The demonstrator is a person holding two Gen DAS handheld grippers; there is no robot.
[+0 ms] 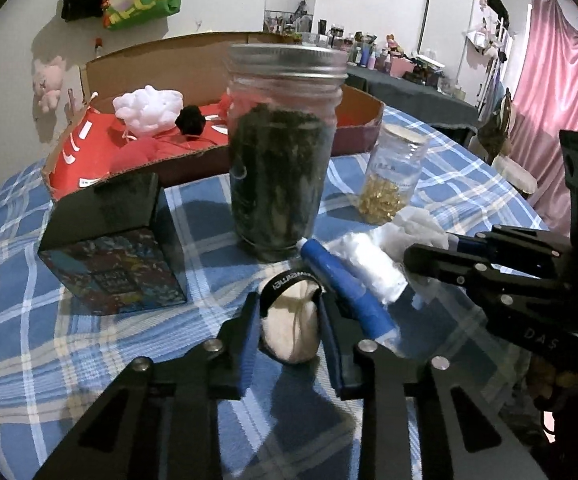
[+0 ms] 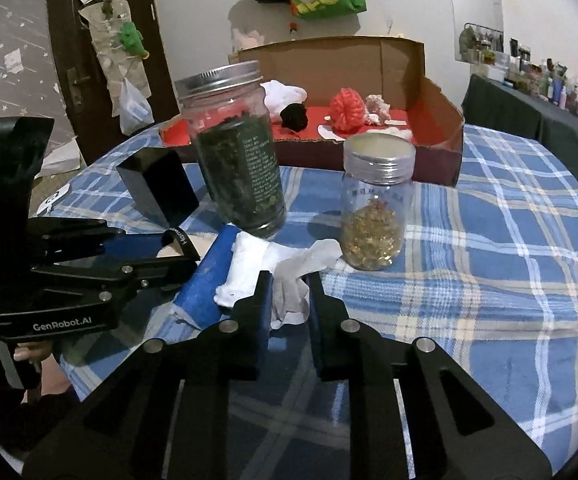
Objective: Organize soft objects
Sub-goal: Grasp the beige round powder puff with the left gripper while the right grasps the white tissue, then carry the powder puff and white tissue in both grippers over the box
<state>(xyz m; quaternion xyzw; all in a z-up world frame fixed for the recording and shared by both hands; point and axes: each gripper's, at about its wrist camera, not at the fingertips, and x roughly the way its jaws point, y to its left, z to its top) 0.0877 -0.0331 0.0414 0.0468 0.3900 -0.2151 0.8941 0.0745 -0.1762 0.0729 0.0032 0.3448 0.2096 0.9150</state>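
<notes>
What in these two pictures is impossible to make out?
- Left view: the black box lettering is too blurred to read.
- Right view: the big jar label print is too small.
- Right view: the left tool hides most of the cream pouch.
- Both views: the cardboard tray walls hide its floor.

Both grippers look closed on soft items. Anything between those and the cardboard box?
Yes. The left gripper pinches the cream pouch; the right gripper pinches the white cloth. The tall jar of dark leaves stands straight between the pouch and the cardboard box. The small jar stands between the cloth and the box.
</notes>
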